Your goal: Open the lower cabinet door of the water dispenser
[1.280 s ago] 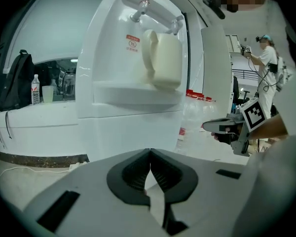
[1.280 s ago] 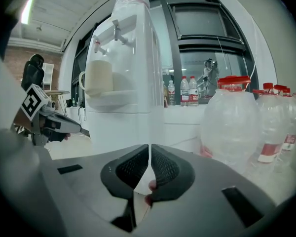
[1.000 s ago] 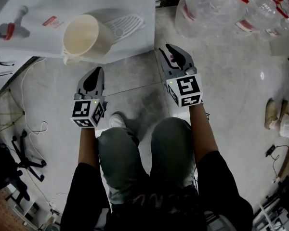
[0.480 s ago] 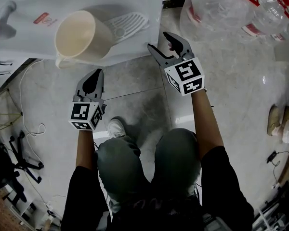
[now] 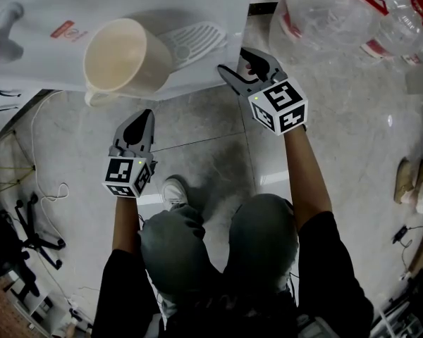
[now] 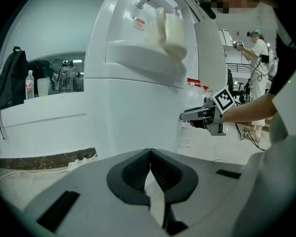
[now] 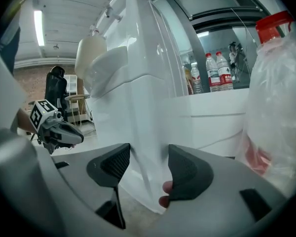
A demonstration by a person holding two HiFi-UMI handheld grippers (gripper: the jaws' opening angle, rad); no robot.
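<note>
The white water dispenser (image 5: 197,5) stands ahead of me, a cream mug (image 5: 120,55) on its drip tray. My right gripper (image 5: 234,62) is at the dispenser's front right corner, jaws open. In the right gripper view (image 7: 149,157) the edge of the lower cabinet door (image 7: 143,132) runs between the two pads, and I cannot tell whether it touches them. My left gripper (image 5: 142,115) is shut and empty, held back from the dispenser above the floor. In the left gripper view (image 6: 150,154) it faces the lower cabinet door (image 6: 133,122), with the right gripper (image 6: 187,116) at the door's right edge.
Large clear water bottles (image 5: 324,13) wrapped in plastic stand just right of the dispenser, close beside my right gripper. Cables (image 5: 28,153) trail over the floor at left. My knees (image 5: 261,231) are below the grippers. Another person (image 6: 259,48) stands far off.
My right gripper has opened its jaws and moved forward to the dispenser's corner, so the door edge now lies between them. The left gripper has stayed shut and barely shifted.
</note>
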